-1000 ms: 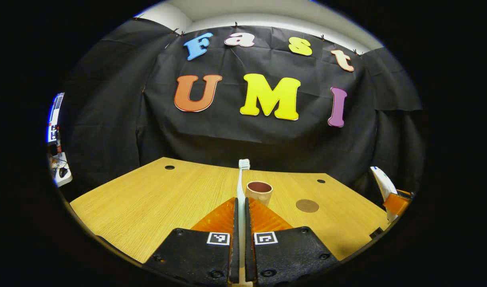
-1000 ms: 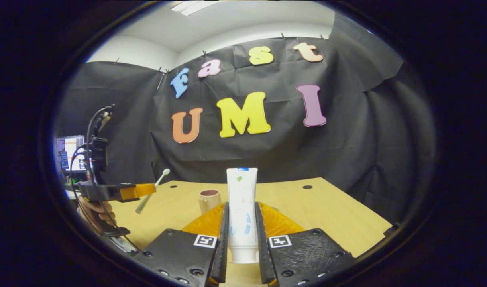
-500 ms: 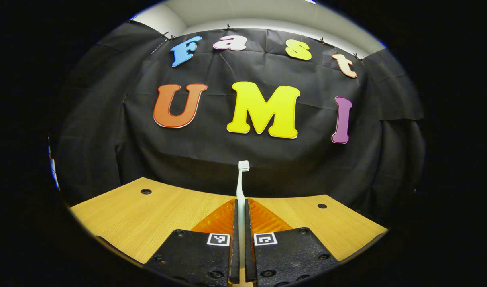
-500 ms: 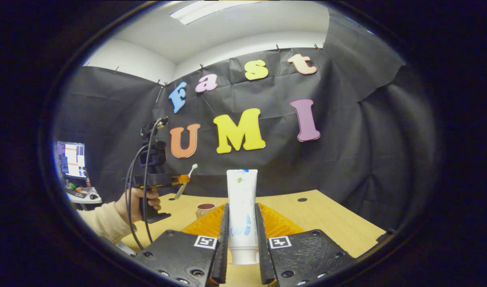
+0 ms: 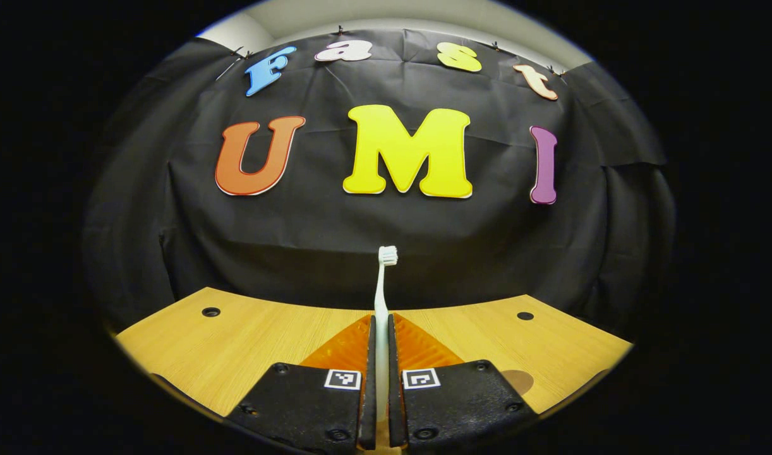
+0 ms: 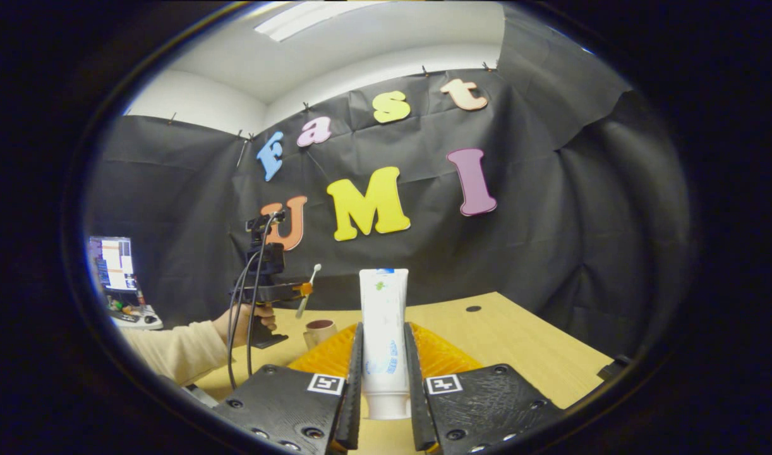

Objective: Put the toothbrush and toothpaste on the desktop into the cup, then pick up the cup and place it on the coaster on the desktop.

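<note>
A: Left gripper view has the left tongs (image 5: 381,354) pinching the toothbrush (image 5: 382,297) by its handle, bristle head up and forward, above the counter (image 5: 247,335). A brown disc, probably the coaster (image 5: 518,380), peeks out beside the right finger.

B: Right gripper view has the right tongs (image 6: 383,373) pressed on the toothpaste (image 6: 383,335), tube upright between both fingers. Farther off I see the left tongs (image 6: 302,289) held by a hand (image 6: 250,317), with the toothbrush (image 6: 309,291) tilted above and just left of the cup (image 6: 319,332).

A: So both items are lifted and neither is in the cup. I'd judge the loading step is in hand, toothbrush first.

B: Agreed. The next move calls for bringing the handle end over the cup's mouth, tipping the brush nearer to vertical, lowering it, and only then letting go.

A: My view gives no sight of the cup, so the alignment can't be checked from here.

B: Mine gives the cup and the brush together, but not the coaster. The cup looks light, so a nudge on the rim might tip it.
</note>
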Demonstrator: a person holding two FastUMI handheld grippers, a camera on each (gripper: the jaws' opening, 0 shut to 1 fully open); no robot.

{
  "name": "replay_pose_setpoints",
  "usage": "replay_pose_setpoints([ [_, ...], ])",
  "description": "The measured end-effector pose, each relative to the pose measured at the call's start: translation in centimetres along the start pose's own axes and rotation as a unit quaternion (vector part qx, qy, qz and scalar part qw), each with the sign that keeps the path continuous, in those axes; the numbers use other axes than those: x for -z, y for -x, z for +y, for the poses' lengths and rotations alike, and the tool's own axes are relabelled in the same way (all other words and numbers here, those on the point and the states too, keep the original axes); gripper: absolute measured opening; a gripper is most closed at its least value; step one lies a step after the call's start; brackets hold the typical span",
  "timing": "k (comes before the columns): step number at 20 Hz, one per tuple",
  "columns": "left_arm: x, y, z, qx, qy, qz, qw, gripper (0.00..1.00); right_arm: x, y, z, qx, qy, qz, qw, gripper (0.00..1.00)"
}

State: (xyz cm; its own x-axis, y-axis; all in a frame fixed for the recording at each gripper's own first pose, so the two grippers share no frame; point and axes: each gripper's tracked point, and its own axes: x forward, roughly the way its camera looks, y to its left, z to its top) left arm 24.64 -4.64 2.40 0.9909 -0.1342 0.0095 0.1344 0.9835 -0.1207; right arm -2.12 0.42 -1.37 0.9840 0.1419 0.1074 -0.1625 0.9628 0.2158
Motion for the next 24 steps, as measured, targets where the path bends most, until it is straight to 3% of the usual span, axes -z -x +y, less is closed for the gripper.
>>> replay_pose_setpoints([
  [5, -0.9, 0.5, -1.2, 0.013, -0.023, -0.001, 1.000, 0.10, 0.9, -0.5, 0.3, -0.003, -0.003, 0.011, 1.000, 0.32],
  [18, -1.2, 1.0, -0.5, -0.003, -0.043, 0.000, 0.999, 0.12, 1.7, -0.6, -0.2, 0.005, -0.015, 0.020, 1.000, 0.32],
  [19, -1.3, 1.2, -0.5, -0.005, -0.043, 0.000, 0.999, 0.25, 1.6, -0.7, -0.2, 0.005, -0.015, 0.020, 1.000, 0.32],
  [22, -0.6, 1.9, -1.6, 0.018, -0.028, 0.014, 0.999, 0.90, 0.4, -1.8, 0.1, 0.002, -0.006, 0.015, 1.000, 0.34],
  [23, -0.5, 2.4, -1.2, 0.010, -0.030, 0.015, 0.999, 1.00, -0.4, -2.5, 0.2, 0.002, -0.002, 0.008, 1.000, 0.33],
  [24, -0.6, 2.6, -0.6, 0.002, -0.034, 0.017, 0.999, 1.00, -1.4, -3.2, 0.5, 0.000, -0.002, 0.002, 1.000, 0.33],
])
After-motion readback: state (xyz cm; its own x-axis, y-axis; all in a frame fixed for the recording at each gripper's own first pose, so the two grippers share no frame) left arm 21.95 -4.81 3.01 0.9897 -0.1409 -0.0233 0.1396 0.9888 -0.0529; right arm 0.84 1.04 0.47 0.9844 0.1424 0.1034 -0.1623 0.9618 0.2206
